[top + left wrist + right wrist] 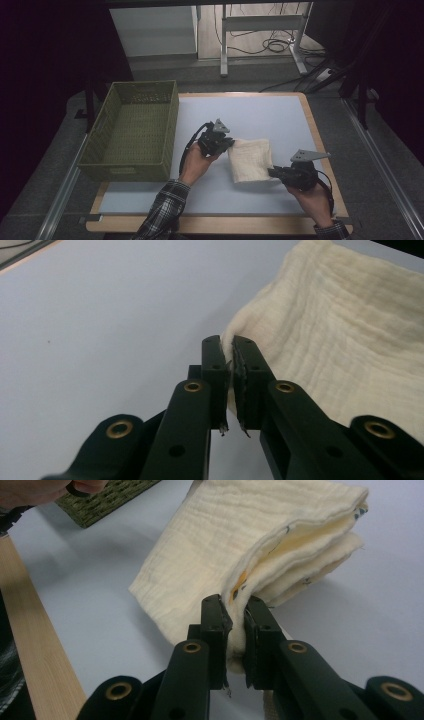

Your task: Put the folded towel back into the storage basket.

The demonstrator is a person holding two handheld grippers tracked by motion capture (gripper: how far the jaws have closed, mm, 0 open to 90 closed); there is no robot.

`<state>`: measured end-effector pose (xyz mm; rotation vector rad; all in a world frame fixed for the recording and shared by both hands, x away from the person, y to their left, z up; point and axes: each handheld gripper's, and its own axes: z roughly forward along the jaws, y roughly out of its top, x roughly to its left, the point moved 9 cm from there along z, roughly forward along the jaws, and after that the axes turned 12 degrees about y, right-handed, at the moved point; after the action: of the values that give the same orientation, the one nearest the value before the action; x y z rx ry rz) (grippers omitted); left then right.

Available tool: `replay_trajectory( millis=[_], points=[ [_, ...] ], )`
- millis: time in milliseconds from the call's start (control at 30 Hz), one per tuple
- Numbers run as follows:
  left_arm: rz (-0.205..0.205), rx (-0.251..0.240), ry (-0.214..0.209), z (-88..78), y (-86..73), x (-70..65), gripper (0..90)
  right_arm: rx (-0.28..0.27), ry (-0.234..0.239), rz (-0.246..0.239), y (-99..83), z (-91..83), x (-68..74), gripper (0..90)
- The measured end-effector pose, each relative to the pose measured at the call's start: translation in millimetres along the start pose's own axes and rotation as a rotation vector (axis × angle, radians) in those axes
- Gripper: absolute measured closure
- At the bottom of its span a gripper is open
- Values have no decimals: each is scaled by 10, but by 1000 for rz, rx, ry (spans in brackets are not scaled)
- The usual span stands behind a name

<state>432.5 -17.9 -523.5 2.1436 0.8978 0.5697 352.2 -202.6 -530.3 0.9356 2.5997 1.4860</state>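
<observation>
The fingers of both grippers are closed on the folded cream cloth (250, 160), one at each end. In the high view the left gripper (231, 142) pinches the cloth's far left corner and the right gripper (272, 172) pinches its near right corner; the cloth sits right of the tabletop's middle, nearer the right edge. A green woven basket (131, 131) stands at the left edge of the tabletop (260, 112), its near part hanging past the wooden rim, well apart from the cloth, with bare grey surface between them. Nothing lies between the cloth and the basket. Beyond the far edge are a grey floor, the white legs of another table (260, 25) and loose black cables (272, 46); the room's sides are dark.

In the left gripper view the left gripper's fingers (215, 365) clamp a thin edge of the cloth (340, 325), which spreads to the right over the pale grey mat (100, 330).

In the right gripper view the right gripper's fingers (215, 625) squeeze a corner of the cloth (225, 545), whose stacked layers gape open at the right. The basket (107, 497) shows at the top left, and the tabletop's wooden edge (40, 660) runs along the left.
</observation>
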Motion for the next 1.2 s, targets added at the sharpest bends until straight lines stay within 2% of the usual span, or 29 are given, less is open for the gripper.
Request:
replay_trajectory(
  millis=[533, 933, 1200],
  points=[
    [19, 18, 69, -215, 77, 262, 848, -15, 14, -10, 287, 168, 33, 809],
    [50, 42, 158, -407, 133, 551, 847, -18, 22, -11, 564, 320, 89, 809],
    [43, 54, 197, -510, 122, 758, 847, -22, 35, -26, 768, 438, 137, 809]
  ],
)
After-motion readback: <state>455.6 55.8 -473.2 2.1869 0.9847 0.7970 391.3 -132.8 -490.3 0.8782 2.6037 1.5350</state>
